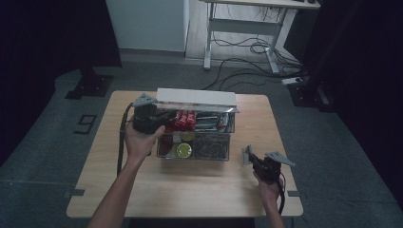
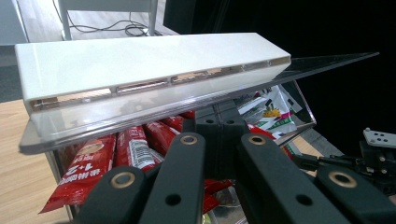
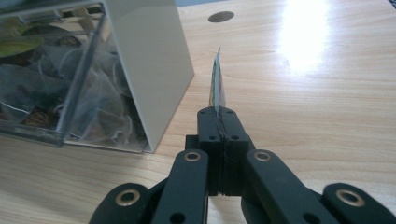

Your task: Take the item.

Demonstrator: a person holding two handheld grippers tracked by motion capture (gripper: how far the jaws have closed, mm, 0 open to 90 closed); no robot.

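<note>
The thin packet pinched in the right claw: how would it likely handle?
The packet is probably light: the right claw holds it edge-on by one end, upright without drooping. It looks thin and flat, so likely bendable rather than rigid. Unlikely to roll; set on edge it would probably fall flat.

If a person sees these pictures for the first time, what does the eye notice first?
First, the clear box mid-table, its white lid raised, with red sachets packed at the back. The left gripper is at the box's left end under the lid. The right gripper, right of the box, pinches a thin packet edge-on.
</note>
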